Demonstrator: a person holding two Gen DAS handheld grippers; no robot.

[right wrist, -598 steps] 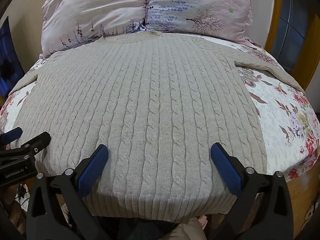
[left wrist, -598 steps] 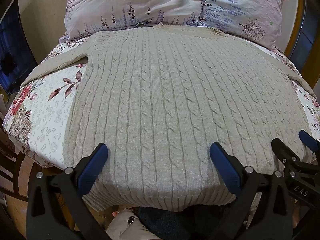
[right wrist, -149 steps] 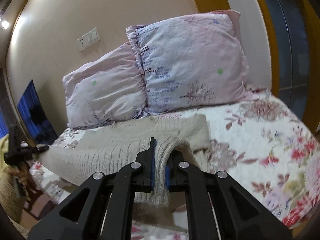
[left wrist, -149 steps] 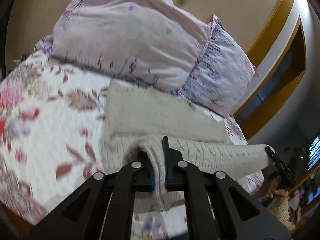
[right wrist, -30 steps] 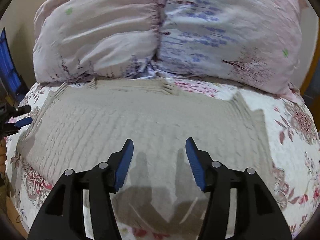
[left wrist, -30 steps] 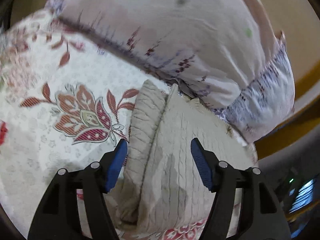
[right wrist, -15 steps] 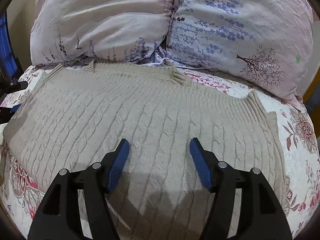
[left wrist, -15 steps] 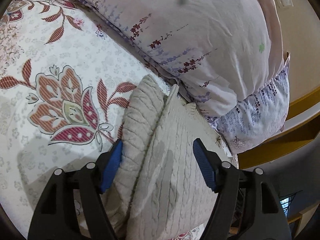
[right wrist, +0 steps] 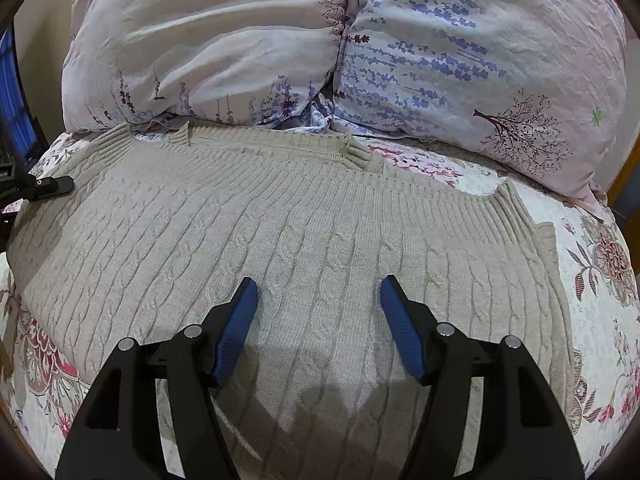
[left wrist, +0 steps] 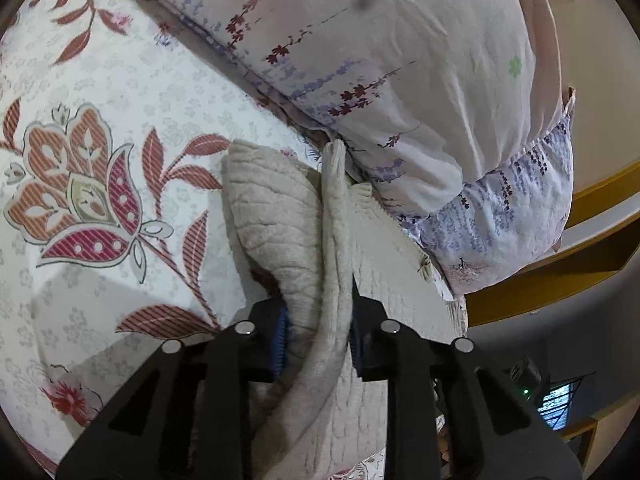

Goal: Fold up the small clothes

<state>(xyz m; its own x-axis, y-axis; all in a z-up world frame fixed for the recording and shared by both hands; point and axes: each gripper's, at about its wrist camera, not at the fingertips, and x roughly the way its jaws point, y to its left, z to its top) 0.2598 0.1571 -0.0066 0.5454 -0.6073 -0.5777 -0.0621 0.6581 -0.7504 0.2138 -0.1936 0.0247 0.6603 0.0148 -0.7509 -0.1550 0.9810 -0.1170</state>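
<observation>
1. Two pairs of tongs at work on one beige cable-knit sweater point(right wrist: 320, 240), folded into a band across the bed point(left wrist: 100, 100).
2. Nearest, at the left tongs point(left wrist: 318, 336): jaws closing on a bunched end of the sweater, thick knit wedged between the blue pads and spilling up and forward past them.
3. Just beyond those pads: doubled edge of the knit standing in a ridge, a rounded flap lolling to the left onto the floral sheet.
4. At the right tongs point(right wrist: 318, 320): jaws parted wide, nothing pinched, hovering over the middle of the sweater with flat knit showing between the pads; contact with the cloth hard to judge.
5. Further out from the right tongs: ribbed hem edge, then the two pillows point(right wrist: 280, 48) against it.
6. Step in hand, by judgement: taking hold of one end for a crosswise fold, half done.
7. Next move likely calls for a firm left grip through all layers, then a lift and carry over toward the other end, right tongs pinning or matching the far edge, keeping clear of the pillows.
</observation>
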